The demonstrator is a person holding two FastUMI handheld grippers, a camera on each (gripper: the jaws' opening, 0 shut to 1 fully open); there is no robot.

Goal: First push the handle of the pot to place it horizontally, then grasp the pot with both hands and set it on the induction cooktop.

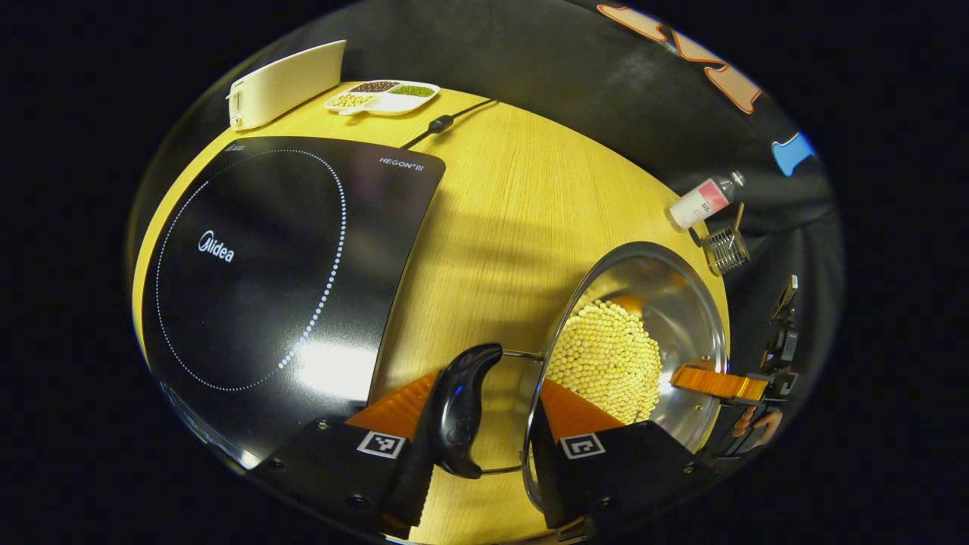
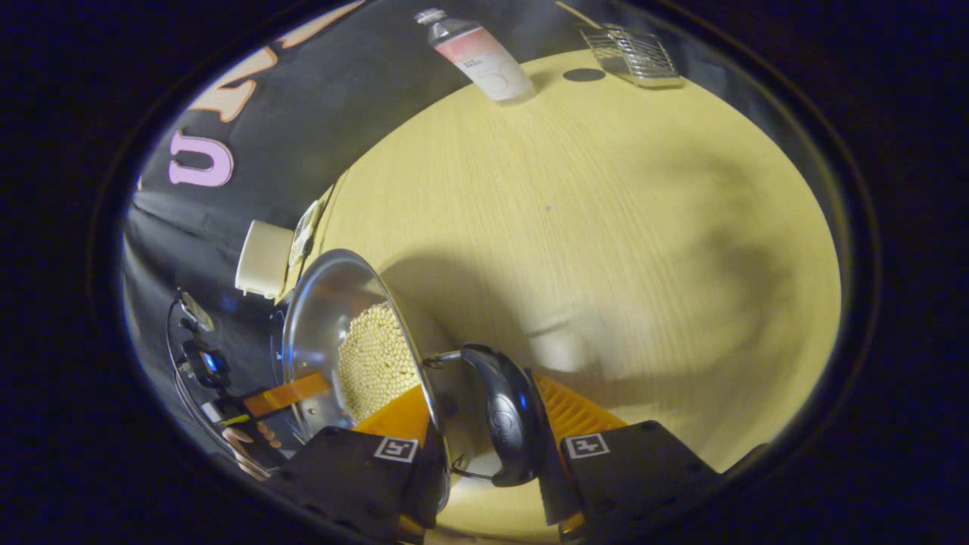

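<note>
The pot (image 1: 666, 303), a shiny steel one holding a bed of small pale round beans (image 1: 606, 359), stands on the wooden table (image 1: 500, 219) to the right of the induction cooktop (image 1: 280, 265) and apart from it, with bare table between the two. In the left gripper view its near black handle (image 1: 462, 409) sits on a wire loop at the pot's rim, and the left gripper (image 1: 481, 405) has one finger on each side of it: one finger beside the handle on the cooktop side, the other reaching over the rim into the pot. The jaws are spread around the handle and rim; whether both fingers press on them cannot be told. Across the pot the right gripper (image 1: 719, 384) shows at the far rim, with the fingers of a hand (image 1: 761, 425) behind it.

In the right gripper view the pot (image 2: 333, 318) lies left of centre with its second black handle (image 2: 509, 412) between the right gripper's (image 2: 484, 420) fingers, one finger inside the rim and one outside the handle. Contact here cannot be told either. The left gripper (image 2: 288, 395) shows at the far rim, with a hand (image 2: 250, 443) behind it.

Further out stand a white divided dish (image 1: 384, 96) of dark, green and pale grains, a cream slab (image 1: 286, 82) on its edge, the cooktop's black cord (image 1: 447, 121), a white bottle (image 2: 481, 54) with a pink band, and a small wire basket (image 2: 632, 53)
</note>
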